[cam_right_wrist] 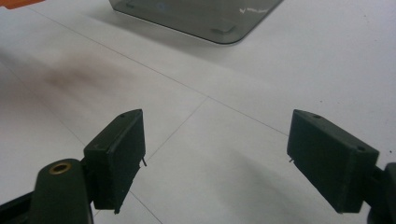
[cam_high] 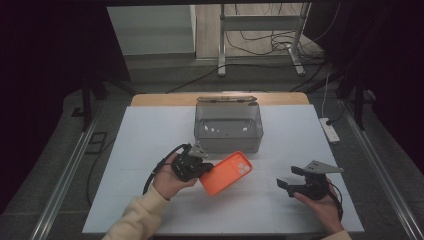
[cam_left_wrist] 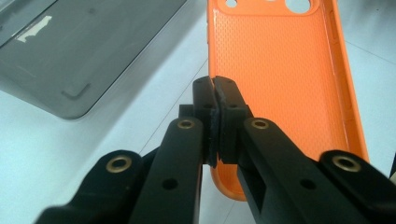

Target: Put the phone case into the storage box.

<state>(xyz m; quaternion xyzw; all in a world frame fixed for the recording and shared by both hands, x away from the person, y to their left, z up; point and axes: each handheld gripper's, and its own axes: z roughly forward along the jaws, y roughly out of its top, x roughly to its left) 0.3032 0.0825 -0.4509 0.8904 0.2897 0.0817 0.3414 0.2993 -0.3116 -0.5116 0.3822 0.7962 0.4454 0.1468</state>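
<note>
White sheeting is covering the worktop (cam_high: 150, 150), with a strip of bare wood showing at its far edge and dark drapes hanging at both sides of the room. Beyond the far edge, a metal stand (cam_high: 260, 30) and loose cables are sitting on a pale floor.

Left of centre, the left claw (cam_high: 202, 168) is clenching on the long side rim of an orange phone case (cam_high: 227, 172); the left gripper view is showing its jaws (cam_left_wrist: 215, 100) pressed together on that rim, with the textured inside of the case (cam_left_wrist: 280, 70) facing up. Whether the case is resting on the sheeting or being lifted off it, I cannot tell. The right claw (cam_high: 289, 178) is hanging released near the right front of the worktop, its jaws (cam_right_wrist: 215, 158) spread wide with nothing between them.

Just behind the case, a smoky transparent plastic box (cam_high: 228, 127) is standing open-topped at the middle of the worktop, close to the case but apart from it. Bare sheeting is lying between the two claws and along the front edge. A white power strip (cam_high: 330, 130) is lying beside the right edge.
</note>
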